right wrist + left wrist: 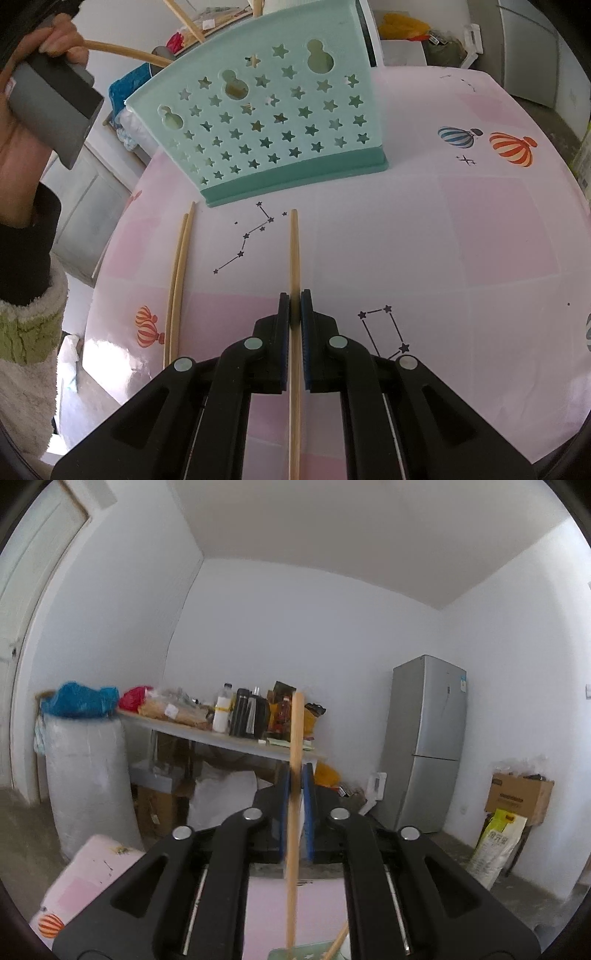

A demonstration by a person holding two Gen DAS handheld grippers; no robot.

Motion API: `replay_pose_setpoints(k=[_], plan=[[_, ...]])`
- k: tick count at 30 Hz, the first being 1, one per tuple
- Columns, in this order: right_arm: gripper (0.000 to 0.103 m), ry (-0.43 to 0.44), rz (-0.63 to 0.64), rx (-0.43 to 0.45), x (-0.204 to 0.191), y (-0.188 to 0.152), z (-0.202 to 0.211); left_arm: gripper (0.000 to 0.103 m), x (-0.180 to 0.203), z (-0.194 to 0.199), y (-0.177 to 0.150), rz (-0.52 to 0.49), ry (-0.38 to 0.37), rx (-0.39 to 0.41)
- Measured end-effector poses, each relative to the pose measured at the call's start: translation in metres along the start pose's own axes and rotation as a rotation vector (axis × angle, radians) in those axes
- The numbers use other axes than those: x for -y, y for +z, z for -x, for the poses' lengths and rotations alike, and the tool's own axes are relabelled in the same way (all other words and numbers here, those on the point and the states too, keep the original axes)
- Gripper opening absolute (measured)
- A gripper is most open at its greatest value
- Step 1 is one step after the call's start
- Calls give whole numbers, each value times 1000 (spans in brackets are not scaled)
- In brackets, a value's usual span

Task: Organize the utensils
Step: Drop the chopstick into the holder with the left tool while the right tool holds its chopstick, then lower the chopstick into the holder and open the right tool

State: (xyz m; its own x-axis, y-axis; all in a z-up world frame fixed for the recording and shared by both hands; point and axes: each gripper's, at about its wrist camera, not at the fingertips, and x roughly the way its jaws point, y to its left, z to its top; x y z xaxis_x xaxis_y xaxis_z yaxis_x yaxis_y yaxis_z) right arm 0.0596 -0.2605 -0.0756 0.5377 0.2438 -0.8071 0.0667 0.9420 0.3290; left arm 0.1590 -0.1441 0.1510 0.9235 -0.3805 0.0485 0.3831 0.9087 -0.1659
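A wooden chopstick stands upright between my left gripper's blue pads. It looks blurred, and a thin gap shows beside it, so the jaws are slightly open. Its lower end reaches down to the teal holder, where another chopstick leans. In the right wrist view the teal star-holed holder stands on the pink table. My right gripper is shut on a chopstick lying on the cloth and pointing at the holder. Two more chopsticks lie side by side to its left.
A hand with a fleece sleeve grips a grey handle at the top left, beside the holder. Beyond the pink table are a cluttered table, a wrapped white roll, a grey fridge and a cardboard box.
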Motion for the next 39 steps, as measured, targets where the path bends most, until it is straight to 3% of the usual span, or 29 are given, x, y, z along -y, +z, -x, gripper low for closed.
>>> replay_pose_setpoints(k=[2,10,19,26,31,35,39], plan=[[6,1,-1,0,0,1,1,22,-1,1,0,4,-14,-15],[6,-6,-5,6,3,2,3,26,-23,13,0,82,-62,-66],[6,-8,9,-17,5,12,-7,36,-71,74,-10,103,-67,-184],[6,-28,57,-51,-1,24,-21,40,-107,105,-70,97,-8,-422],[6,-68,118,-69,-13,34,-29,40,-117,107,-143,137,14,-659],[6,-101,173,-84,-23,40,-36,40,-113,104,-182,79,27,-735],[6,-103,171,-67,-21,43,-29,40,-112,106,-195,94,28,-766]])
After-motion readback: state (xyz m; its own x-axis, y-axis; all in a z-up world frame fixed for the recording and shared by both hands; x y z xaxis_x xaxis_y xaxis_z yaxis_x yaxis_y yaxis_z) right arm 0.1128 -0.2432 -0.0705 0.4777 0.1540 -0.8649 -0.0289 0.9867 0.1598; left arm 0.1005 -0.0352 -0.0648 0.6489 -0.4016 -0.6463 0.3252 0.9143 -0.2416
